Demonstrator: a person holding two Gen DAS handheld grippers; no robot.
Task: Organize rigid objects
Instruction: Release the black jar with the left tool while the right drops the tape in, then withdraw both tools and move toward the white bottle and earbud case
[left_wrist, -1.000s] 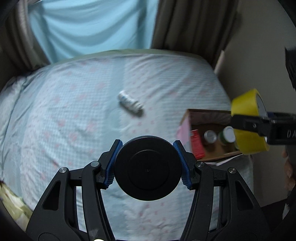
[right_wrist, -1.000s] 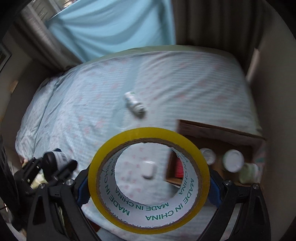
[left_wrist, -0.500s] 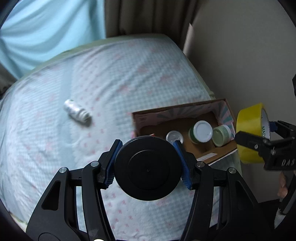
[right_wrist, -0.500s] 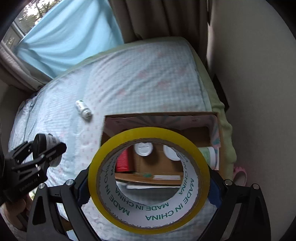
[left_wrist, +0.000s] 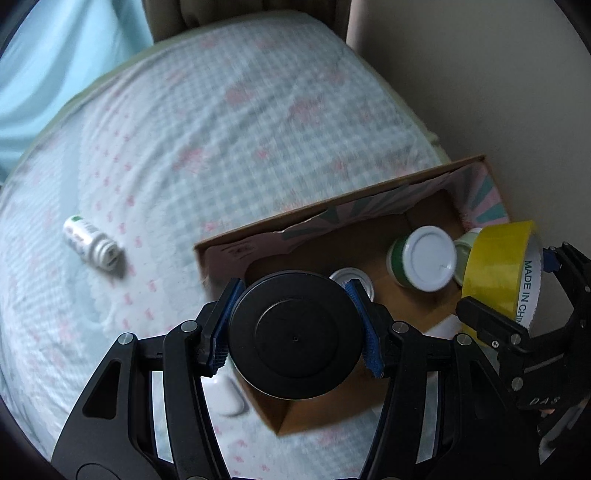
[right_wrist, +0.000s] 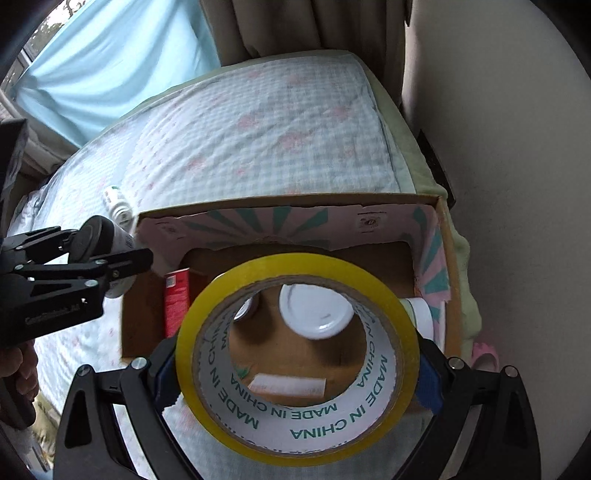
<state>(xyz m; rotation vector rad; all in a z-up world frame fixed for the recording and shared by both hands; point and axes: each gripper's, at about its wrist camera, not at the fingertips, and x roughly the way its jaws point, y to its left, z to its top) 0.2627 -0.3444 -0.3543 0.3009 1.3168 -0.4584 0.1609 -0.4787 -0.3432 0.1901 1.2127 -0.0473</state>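
My left gripper (left_wrist: 295, 338) is shut on a black round-lidded jar (left_wrist: 294, 339), held above the near left part of an open cardboard box (left_wrist: 236, 251). My right gripper (right_wrist: 297, 373) is shut on a yellow tape roll (right_wrist: 384, 299), held over the box (right_wrist: 280, 210); the roll also shows in the left wrist view (left_wrist: 495, 266). Inside the box stand a white-lidded green jar (left_wrist: 421, 258), a smaller jar (left_wrist: 351, 277), a pale jar (left_wrist: 463, 243) and a red packet (right_wrist: 176, 302). A white bottle (left_wrist: 90, 243) lies on the bed, left of the box.
The box sits at the bed's right edge, next to a beige wall (right_wrist: 517, 147). The checked bedsheet (left_wrist: 221, 129) spreads left and back. Curtains (right_wrist: 110, 66) hang behind. A small white object (left_wrist: 231, 402) lies on the sheet under my left gripper.
Both grippers have swung right and closer to the box, which now fills more of both views. The holds on the jar and the tape are unchanged.
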